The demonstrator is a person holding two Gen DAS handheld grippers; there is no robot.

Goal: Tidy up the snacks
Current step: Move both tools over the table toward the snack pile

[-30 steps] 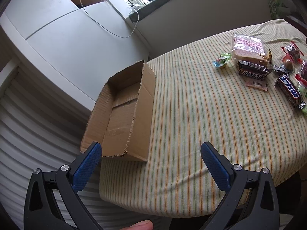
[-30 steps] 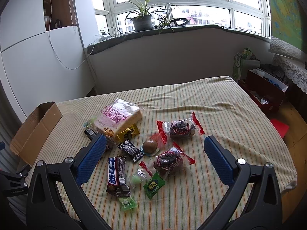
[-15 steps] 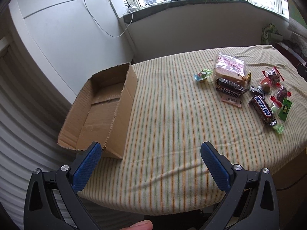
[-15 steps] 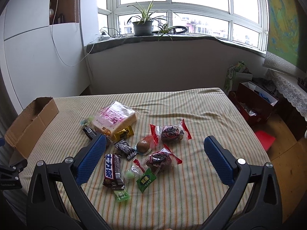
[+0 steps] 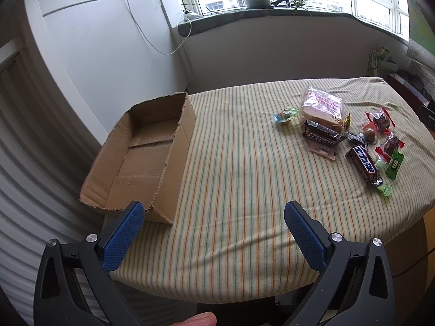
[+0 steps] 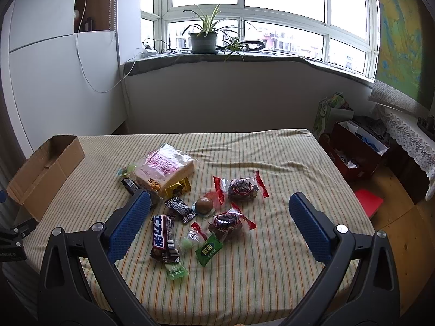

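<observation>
Several snacks lie in a loose pile on the striped tablecloth [image 6: 272, 258]: a bagged bread loaf [image 6: 165, 168], a Snickers bar [image 6: 163, 237], two red-ended wrapped cakes [image 6: 242, 187], a green packet [image 6: 208, 249]. The loaf [image 5: 322, 106] and a Snickers bar [image 5: 322, 135] also show in the left wrist view. An open, empty cardboard box [image 5: 141, 154] sits at the table's left edge, also in the right wrist view [image 6: 43, 171]. My left gripper [image 5: 213, 214] is open and empty above the near table edge by the box. My right gripper [image 6: 218, 206] is open and empty, held above the pile.
A white cabinet [image 5: 103, 49] stands behind the box. A windowsill with potted plants [image 6: 204, 38] runs along the back wall. Red boxes and bags [image 6: 356, 152] sit on the floor to the right of the table.
Both grippers have pulled back and tilted up. The box and snacks look farther away and more of the window shows. Both stay open and empty.
</observation>
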